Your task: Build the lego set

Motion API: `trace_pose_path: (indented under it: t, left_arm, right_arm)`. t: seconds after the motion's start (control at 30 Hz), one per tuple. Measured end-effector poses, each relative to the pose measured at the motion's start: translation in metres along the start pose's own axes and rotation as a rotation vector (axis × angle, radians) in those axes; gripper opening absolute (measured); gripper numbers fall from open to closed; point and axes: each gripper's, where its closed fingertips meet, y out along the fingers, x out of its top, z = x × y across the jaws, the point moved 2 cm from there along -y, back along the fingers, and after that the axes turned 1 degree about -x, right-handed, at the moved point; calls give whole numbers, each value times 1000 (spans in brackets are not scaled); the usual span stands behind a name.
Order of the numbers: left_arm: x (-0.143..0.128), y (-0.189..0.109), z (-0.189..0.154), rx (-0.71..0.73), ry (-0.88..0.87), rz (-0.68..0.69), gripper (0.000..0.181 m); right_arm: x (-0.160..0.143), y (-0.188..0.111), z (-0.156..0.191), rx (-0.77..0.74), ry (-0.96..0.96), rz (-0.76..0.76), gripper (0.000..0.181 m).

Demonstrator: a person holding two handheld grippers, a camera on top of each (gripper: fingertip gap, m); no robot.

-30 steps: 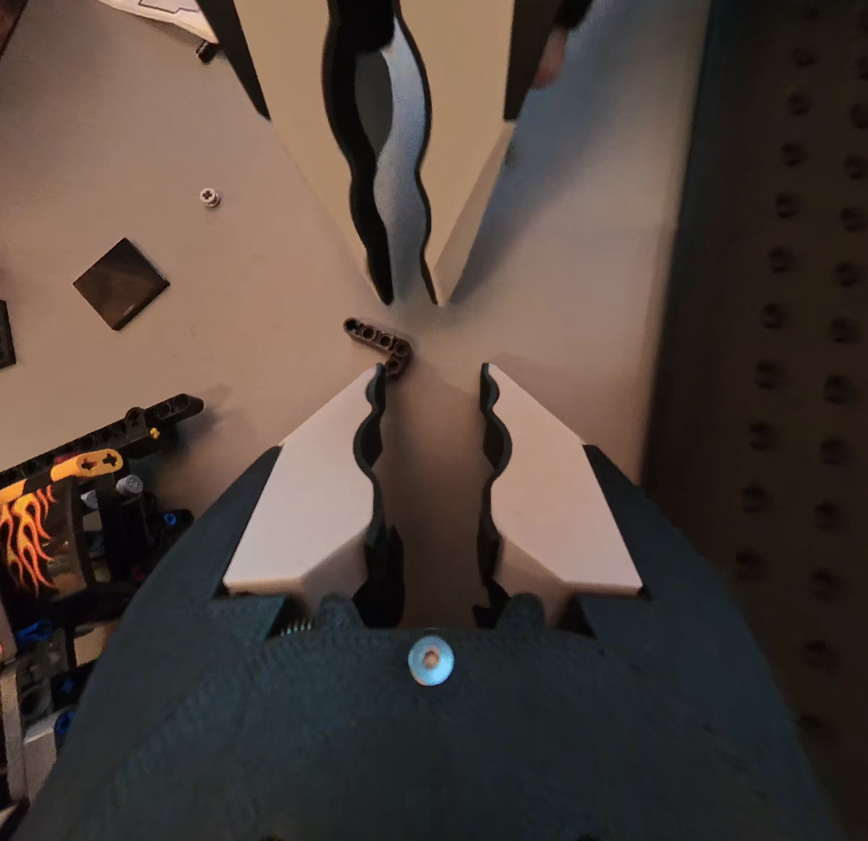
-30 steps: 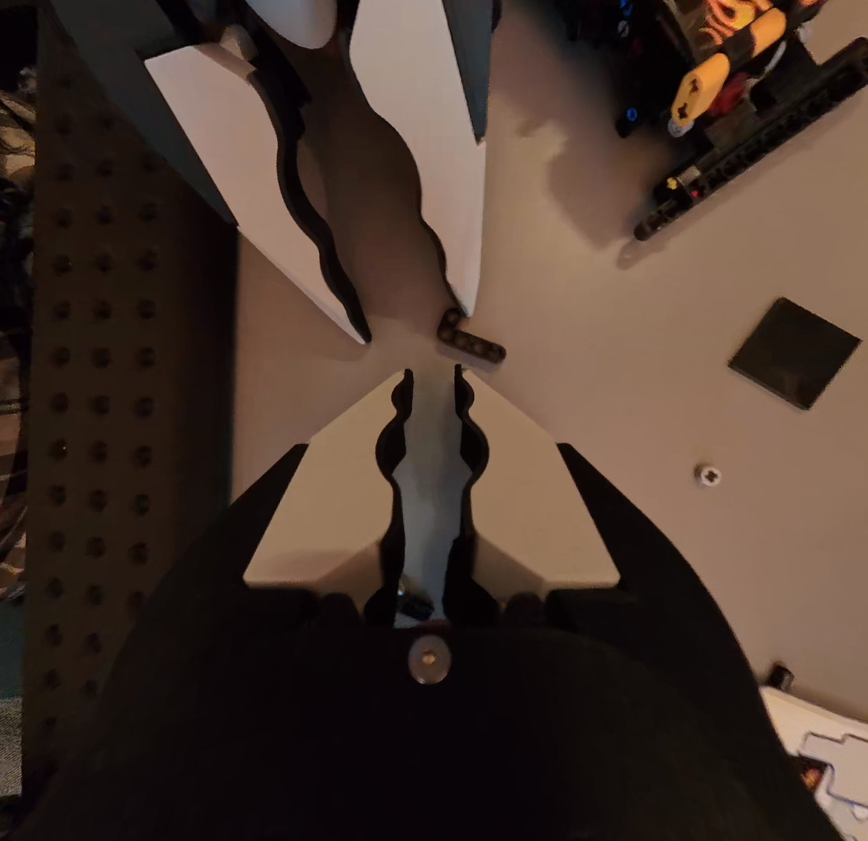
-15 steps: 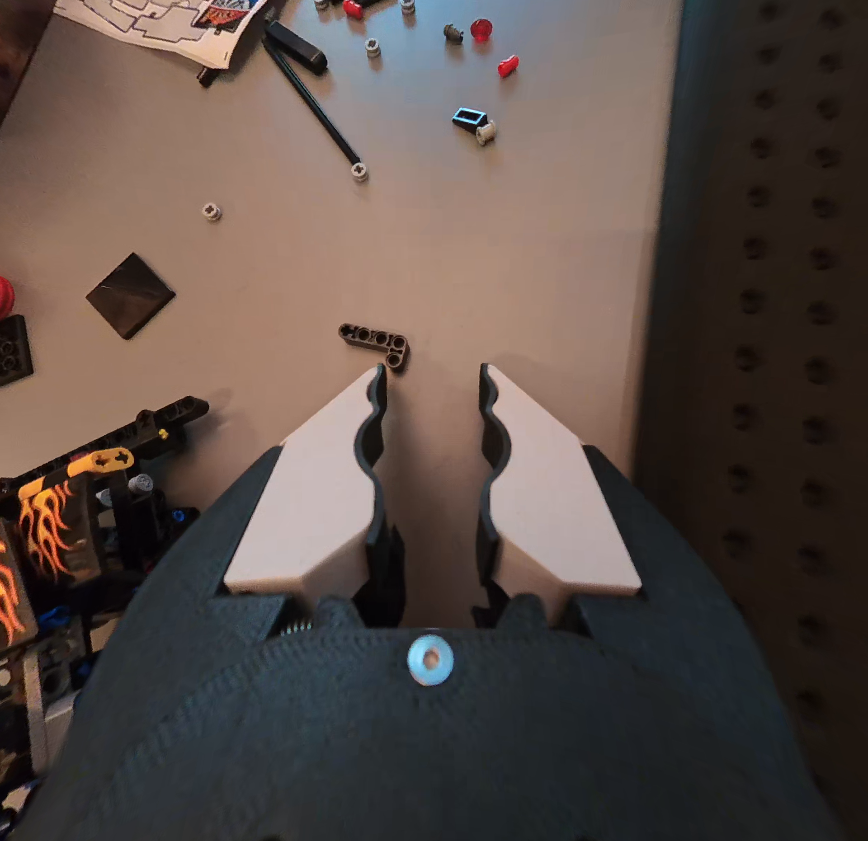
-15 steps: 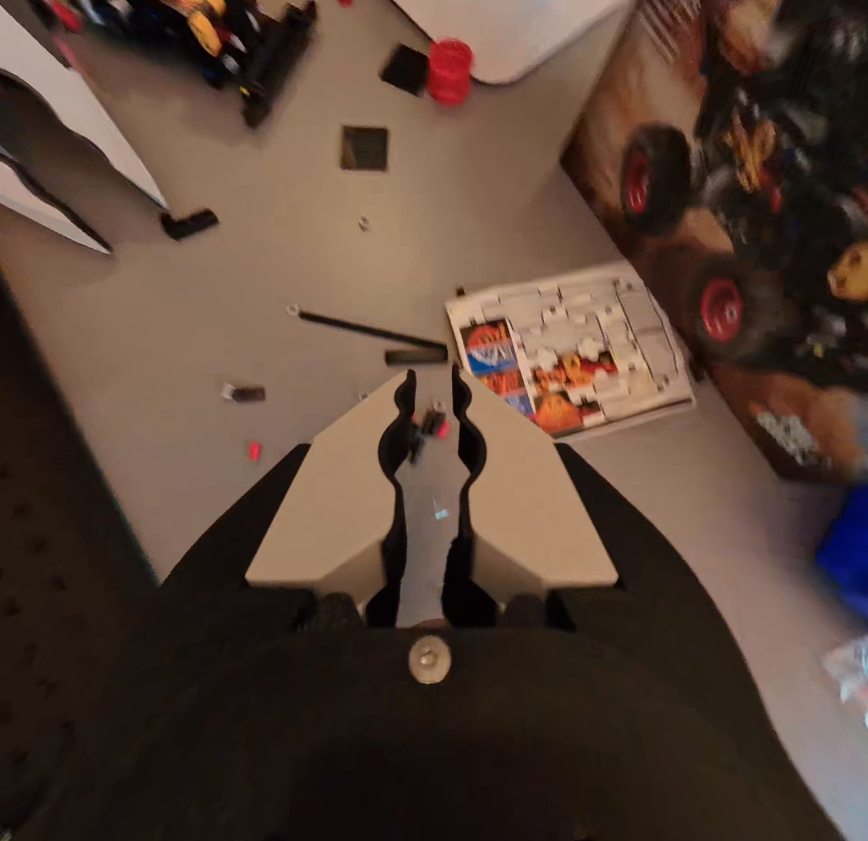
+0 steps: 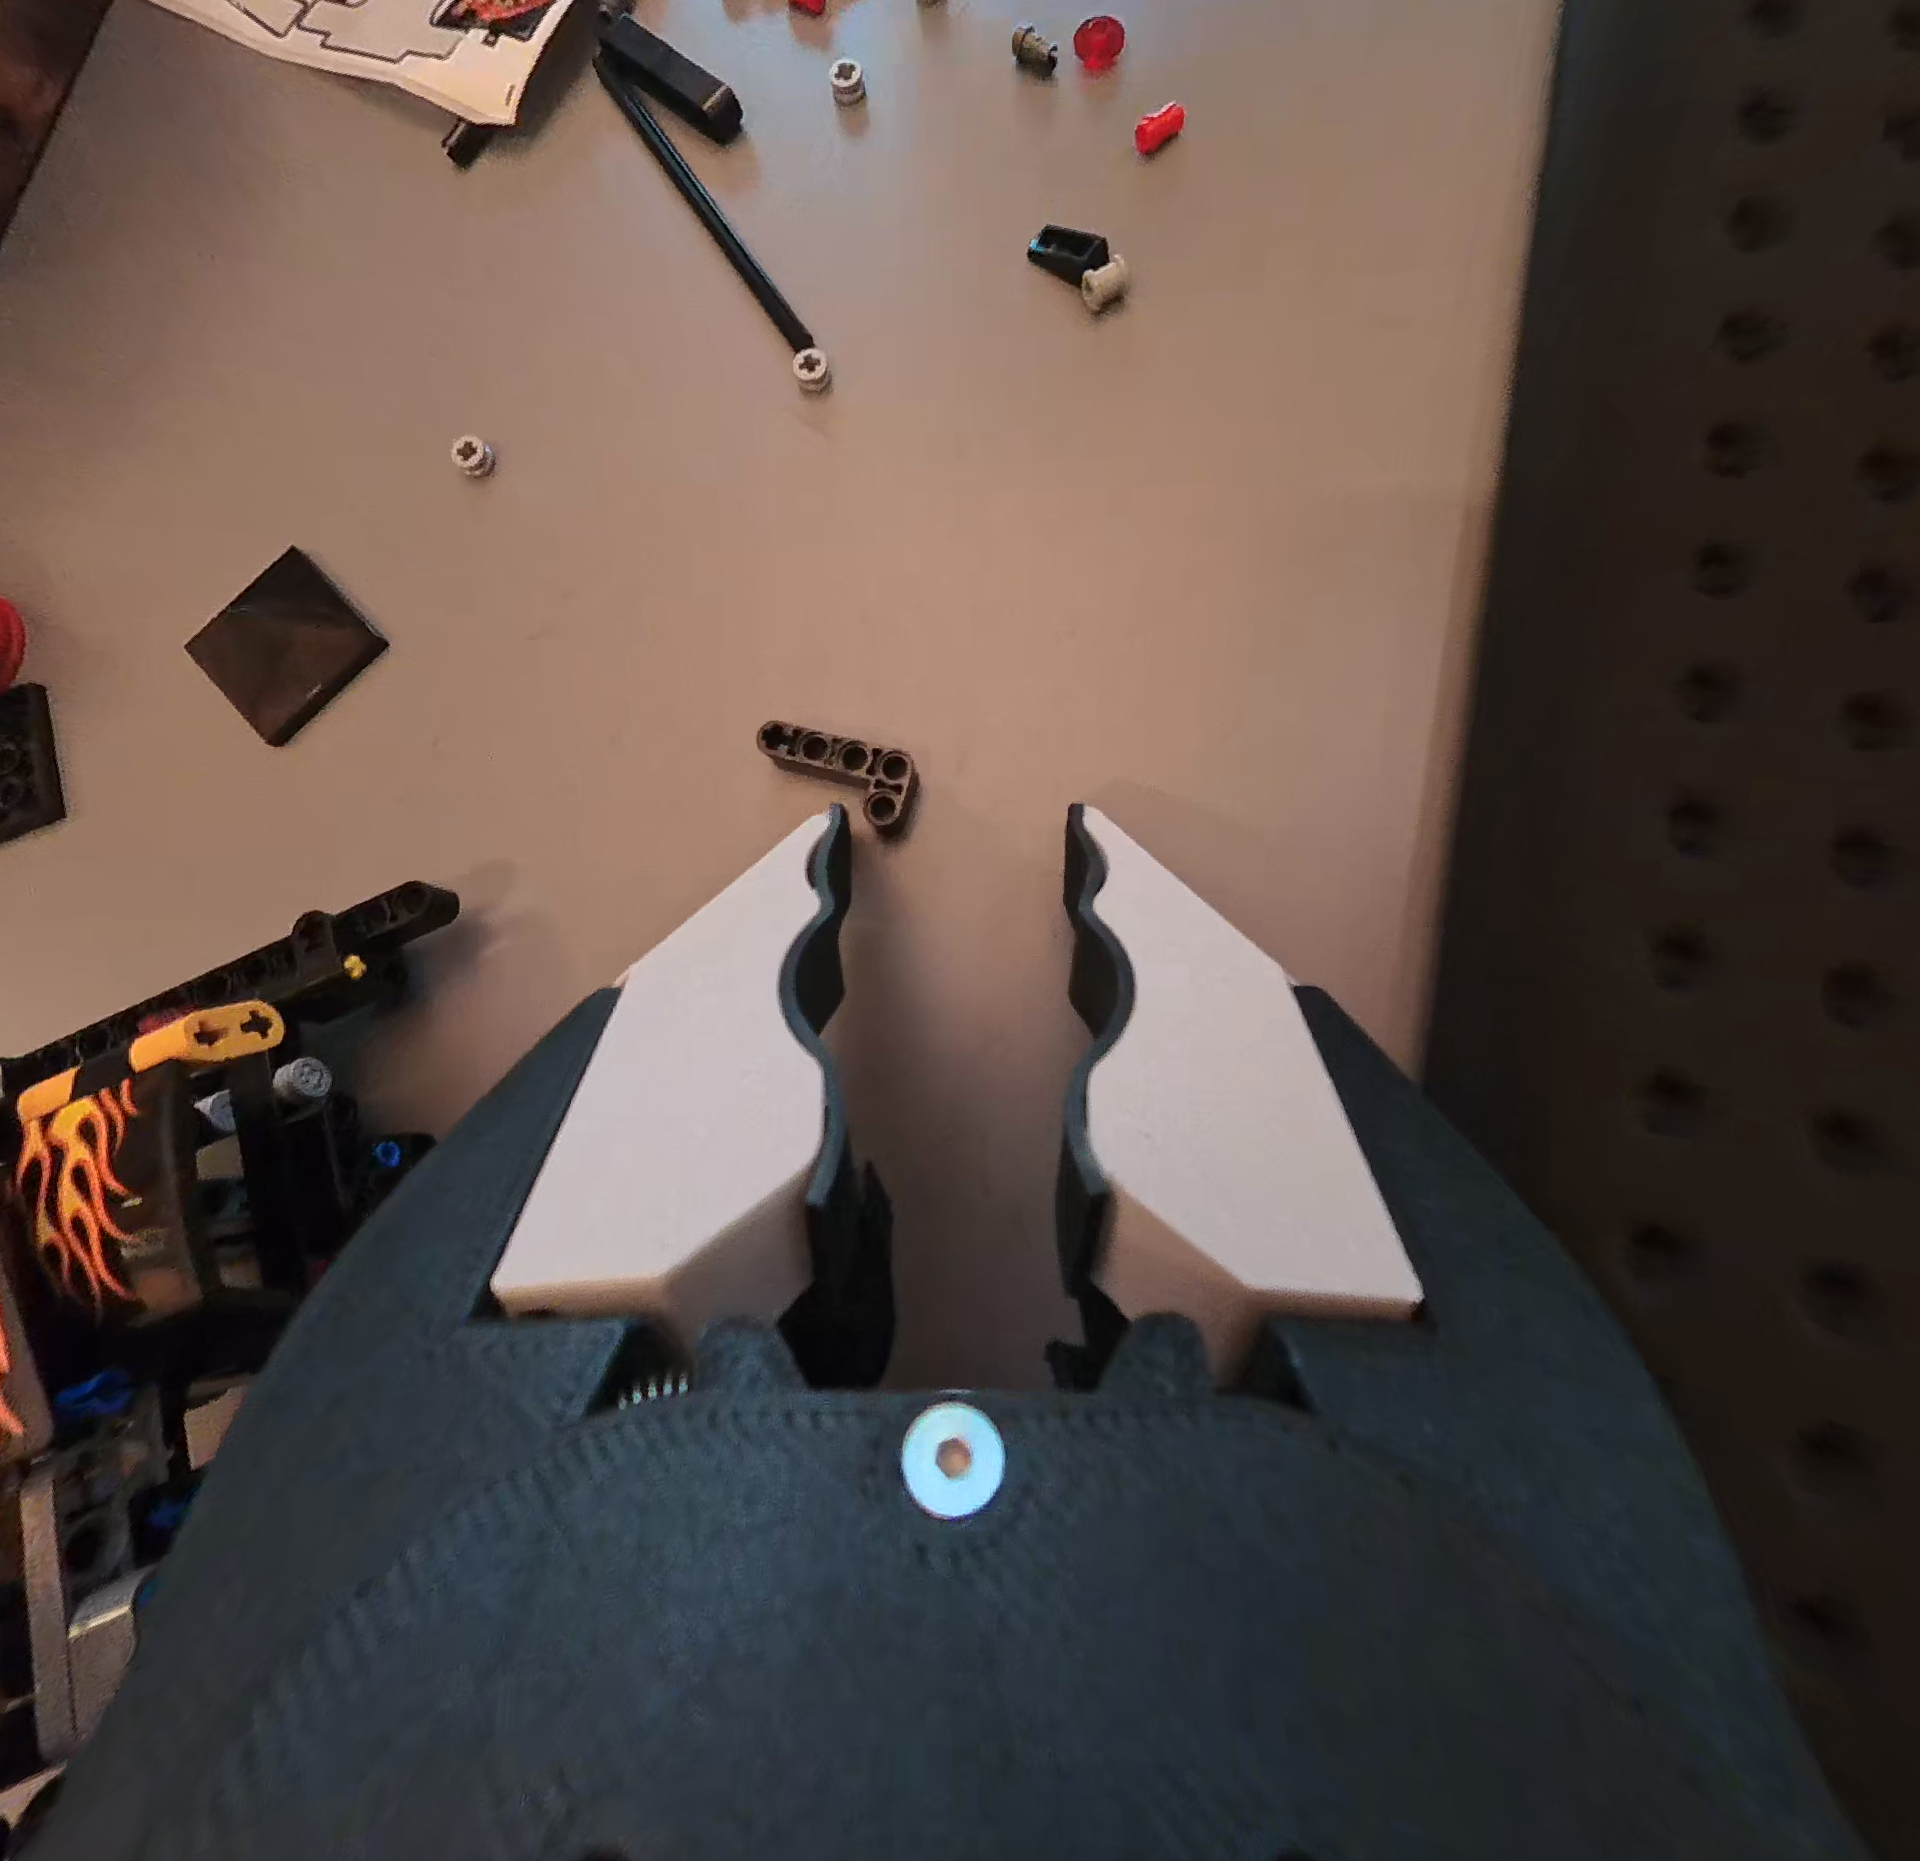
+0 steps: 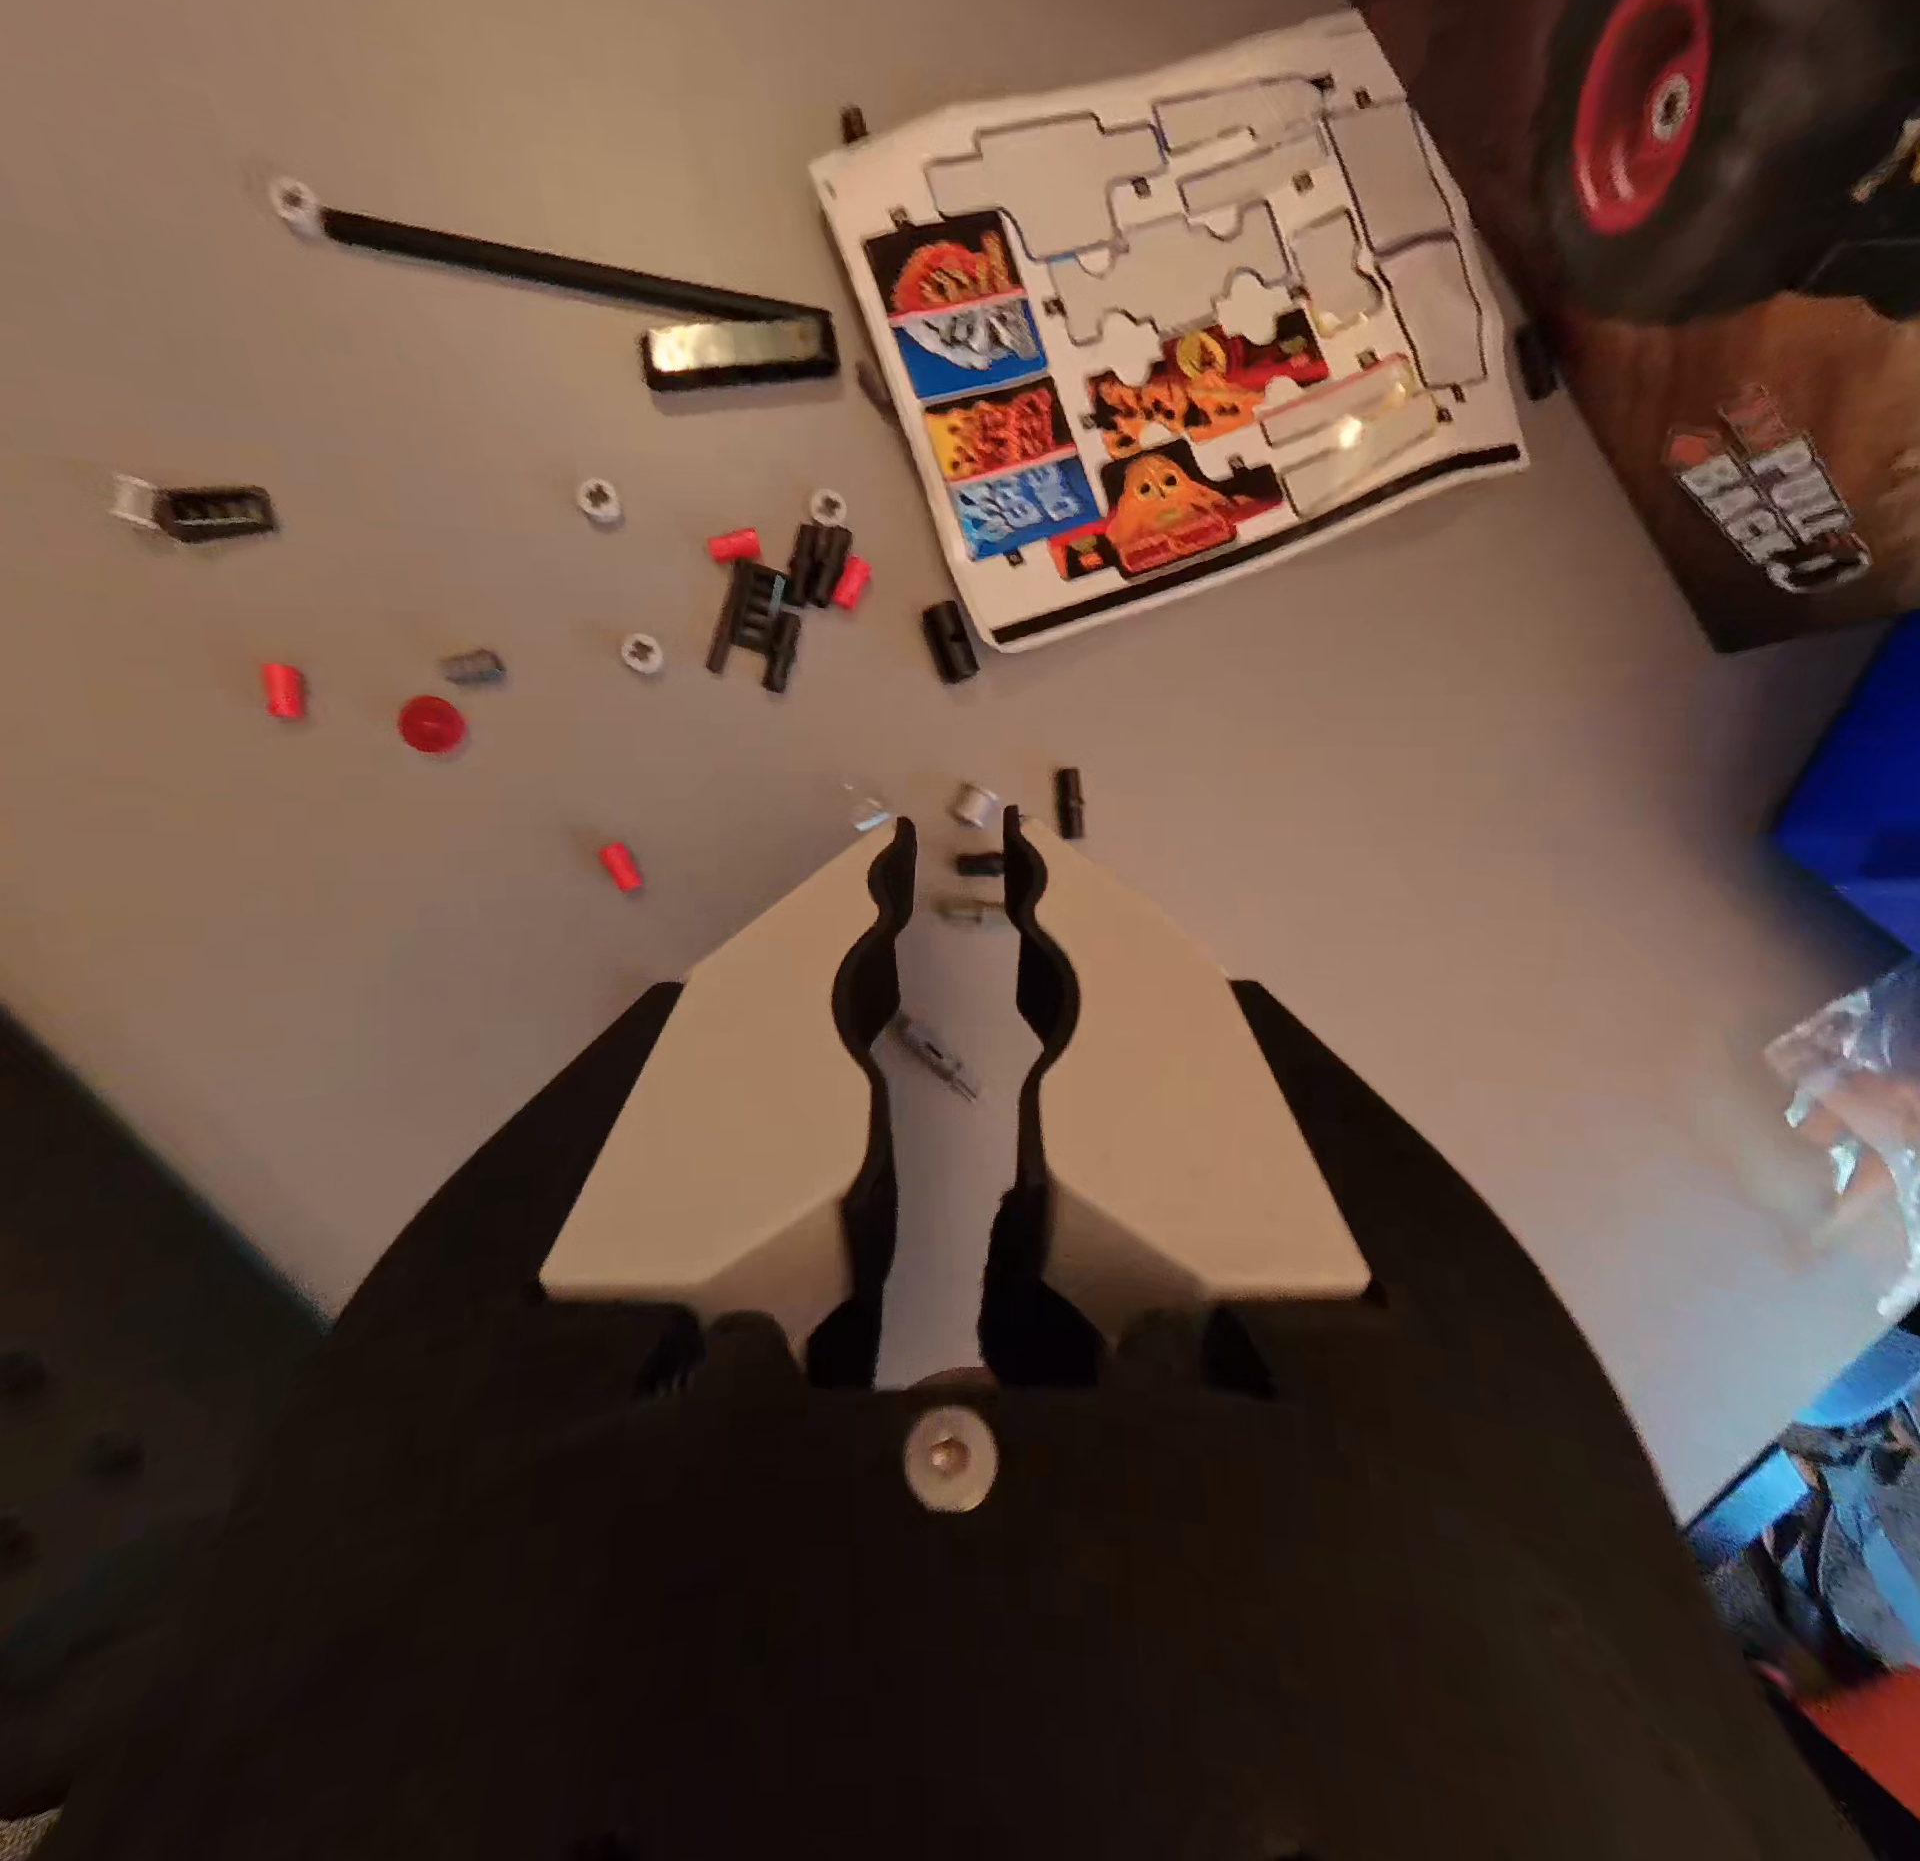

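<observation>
- Dark brown and L-shaped, the angled lego beam [image 5: 844, 769] is lying flat on the grey counter [image 5: 1039, 523] at the middle of the left wrist view, its long arm running left to right across the frame with a slight downward slant and its short arm turning down toward the lower edge at the right end.
- Left gripper [image 5: 951, 824] is hovering just below that beam with its jaws standing apart and nothing between them; the left fingertip is sitting just beside the beam's short arm.
- One half-built lego model [image 5: 135, 1177] with orange flame panels is resting at the lower left of the same view, one long black beam sticking out of it toward the upper right.
- One black square tile [image 5: 286, 645] is lying at the left, tilted like a diamond, and one black axle [image 5: 707, 206] is slanting from upper left to lower right at the top.
- Right gripper [image 6: 958, 835] is pointing at a scatter of small pieces, its jaws slightly apart and gripping nothing.
- Four small red pins are showing in the right wrist view, plus one round red stud [image 6: 430, 722].
- One sticker sheet [image 6: 1164, 357] is lying at the upper right of that view, beside the printed box [image 6: 1683, 284].
</observation>
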Motion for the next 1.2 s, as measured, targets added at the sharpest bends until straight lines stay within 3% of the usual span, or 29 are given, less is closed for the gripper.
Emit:
trace_pose_path:
  t: [0.2, 0.47, 0.57, 0.97, 1.1, 1.2]
  left_arm:
    - [0, 0, 2, 1, -8, -3, 40]
    - [0, 1, 1, -7, -17, -10, 39]
    - [1, 1, 0, 6, -12, -8, 41]
    - [15, 4, -8, 134, 153, 1, 47]
    - [30, 1, -15, 184, 228, -49, 44]
    - [41, 0, -20, 200, 256, -102, 42]
  right_arm:
    - [-24, 0, -4, 52, -56, 51, 15]
    - [-24, 11, -8, 111, -122, 37, 16]
    - [-24, 15, -7, 140, -126, 42, 4]
    - [-19, 14, 9, 165, -122, -20, 3]
    - [-8, 3, 21, 159, -108, -91, 3]
    - [26, -20, 49, 191, -127, -226, 2]
